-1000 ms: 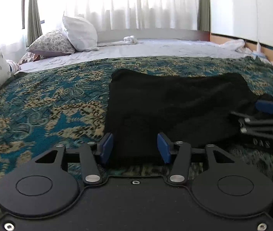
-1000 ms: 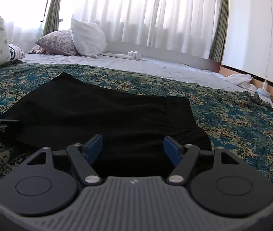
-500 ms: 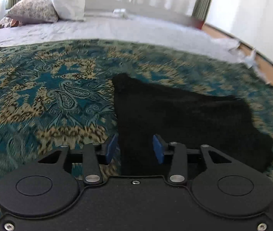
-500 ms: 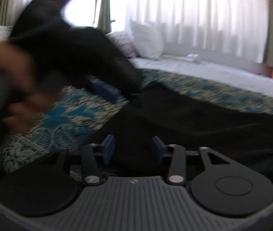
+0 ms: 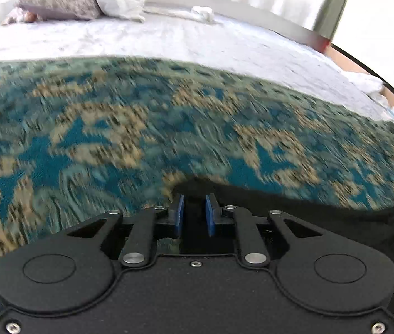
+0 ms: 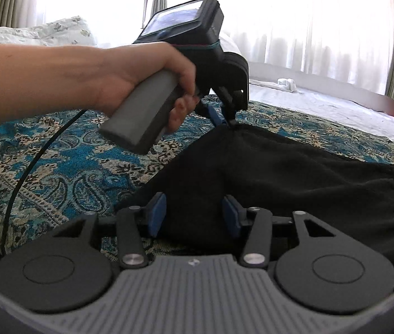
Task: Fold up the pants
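One pair of black pants lies spread on a patterned teal bedspread, partly folded, with its gathered waistband toward the right. The cloth looks soft, light and limp; it will likely sag and drape rather than hold a shape, so corners and edges seem the best places to pinch.

The left gripper, held in a bare hand with the forearm reaching in from the left, tilts downward at the far corner of the pants. Its jaws are closing to a narrow gap, with black fabric between the blue pads; the corner peaks up at the tips.

The right gripper sits low at the near edge, angled slightly down. Its jaws are opening, midway apart, straddling cloth without pressing it.
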Demonstrator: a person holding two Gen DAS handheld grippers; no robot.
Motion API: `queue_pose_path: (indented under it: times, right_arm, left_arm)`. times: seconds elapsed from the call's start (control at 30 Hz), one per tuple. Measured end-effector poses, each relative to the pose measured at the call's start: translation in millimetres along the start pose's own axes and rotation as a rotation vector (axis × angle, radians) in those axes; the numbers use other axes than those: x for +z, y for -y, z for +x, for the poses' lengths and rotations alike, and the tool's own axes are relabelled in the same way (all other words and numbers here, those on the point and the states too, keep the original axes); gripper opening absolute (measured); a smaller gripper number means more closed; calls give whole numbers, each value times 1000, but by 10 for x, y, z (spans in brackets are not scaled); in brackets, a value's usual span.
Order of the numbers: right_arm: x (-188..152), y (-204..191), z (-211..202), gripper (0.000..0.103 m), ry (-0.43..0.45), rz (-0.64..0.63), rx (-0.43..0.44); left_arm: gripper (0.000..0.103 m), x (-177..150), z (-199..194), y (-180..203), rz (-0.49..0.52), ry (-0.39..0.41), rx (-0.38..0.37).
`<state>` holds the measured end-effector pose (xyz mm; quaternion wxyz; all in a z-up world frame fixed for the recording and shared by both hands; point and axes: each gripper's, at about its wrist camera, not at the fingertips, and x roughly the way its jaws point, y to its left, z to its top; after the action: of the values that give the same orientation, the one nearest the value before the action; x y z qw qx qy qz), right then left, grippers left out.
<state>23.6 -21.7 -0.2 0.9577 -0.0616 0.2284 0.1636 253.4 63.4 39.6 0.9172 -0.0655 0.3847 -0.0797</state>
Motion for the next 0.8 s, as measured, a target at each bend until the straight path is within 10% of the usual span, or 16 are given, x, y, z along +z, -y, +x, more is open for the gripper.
queue_pose_path:
  times: [0.33,0.8]
  right_arm:
    - [11,341,-389,64,55,178,-38]
    - [-282,1064,-1143,76,27,242,-381]
  left_arm:
    - [28,-36,-468,139,87,88,69]
    - [57,-1693,-1613,731,35,92,27]
